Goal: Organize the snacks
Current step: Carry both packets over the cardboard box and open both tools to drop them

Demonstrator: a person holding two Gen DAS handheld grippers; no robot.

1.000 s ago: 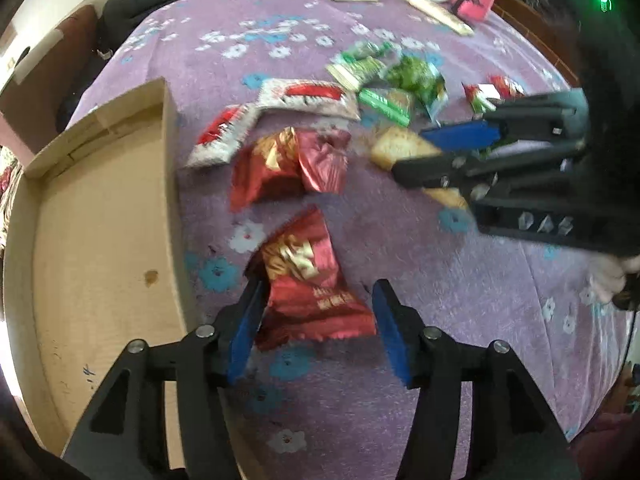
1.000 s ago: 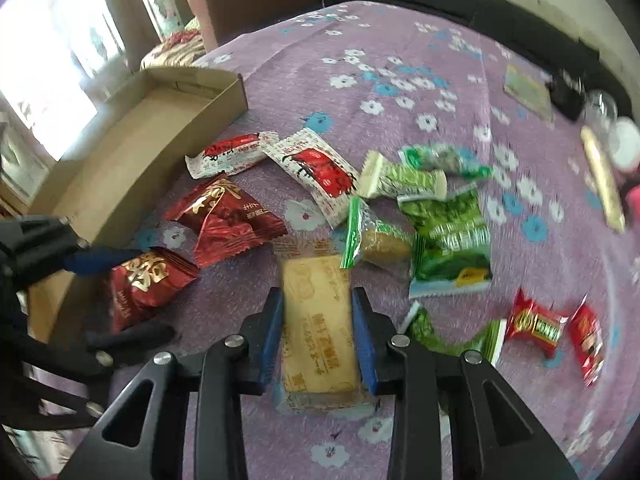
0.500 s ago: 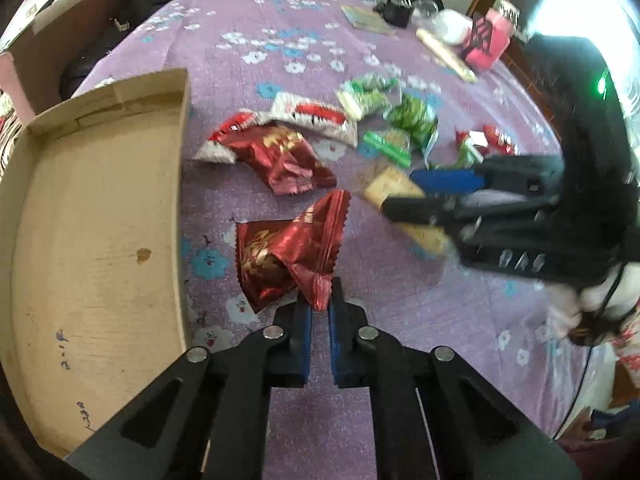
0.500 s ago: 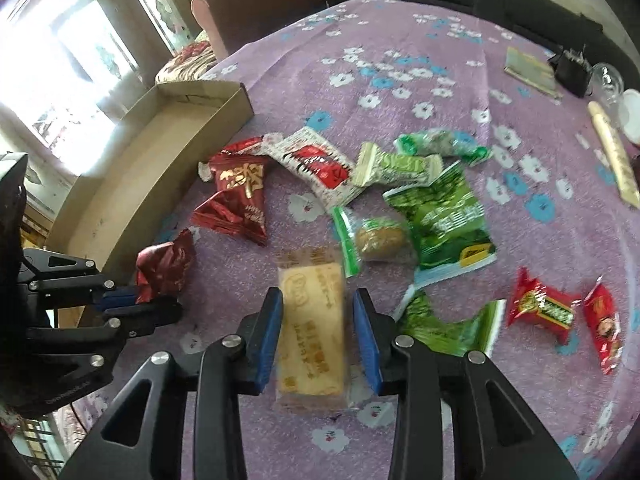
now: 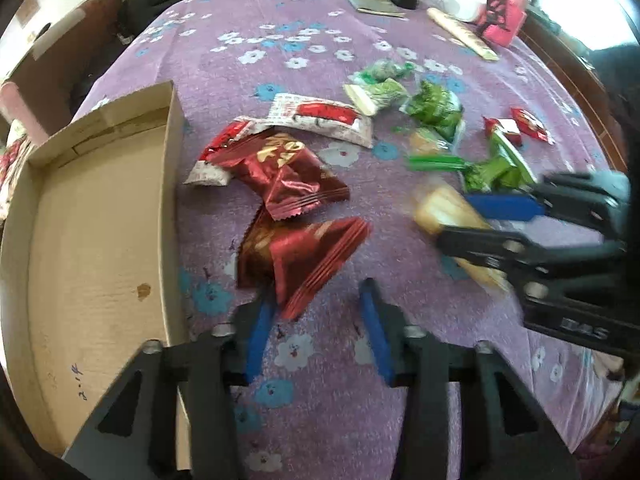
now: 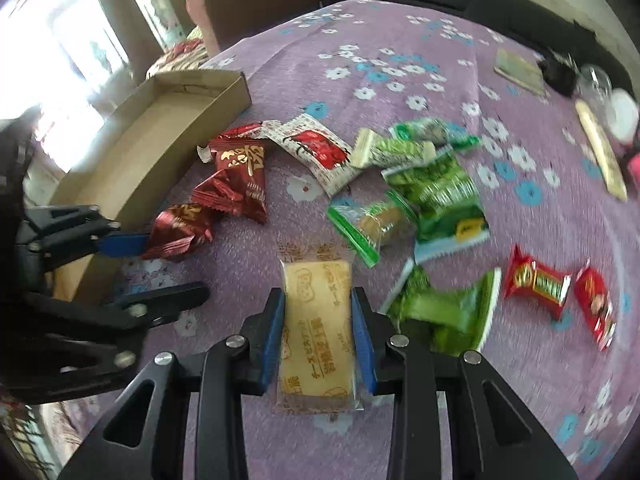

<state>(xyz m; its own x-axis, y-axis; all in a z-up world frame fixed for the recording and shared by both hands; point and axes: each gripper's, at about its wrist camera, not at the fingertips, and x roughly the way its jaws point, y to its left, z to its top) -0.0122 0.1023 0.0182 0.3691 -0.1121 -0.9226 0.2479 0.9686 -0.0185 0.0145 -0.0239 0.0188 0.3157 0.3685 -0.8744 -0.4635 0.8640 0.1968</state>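
Snack packets lie scattered on a purple flowered cloth (image 5: 280, 40). My left gripper (image 5: 316, 304) is open, and a dark red foil packet (image 5: 304, 256) lies just ahead of it, near its left finger. A second red foil packet (image 5: 288, 172) lies beyond. My right gripper (image 6: 319, 312) is shut on a clear-wrapped yellow biscuit packet (image 6: 316, 320); it also shows in the left wrist view (image 5: 448, 208). An open cardboard tray (image 5: 96, 232) lies to the left; it also shows in the right wrist view (image 6: 160, 136).
White-and-red packets (image 5: 320, 118), green packets (image 6: 436, 188) and small red packets (image 6: 536, 280) lie in the middle and right. At the far edge sit a notebook (image 5: 374, 4), a pink container (image 5: 504, 16) and a long stick-shaped packet (image 5: 460, 36).
My left gripper has opened and let go of the dark red foil packet, which now lies on the cloth beside the tray. My right gripper still holds the biscuit packet.
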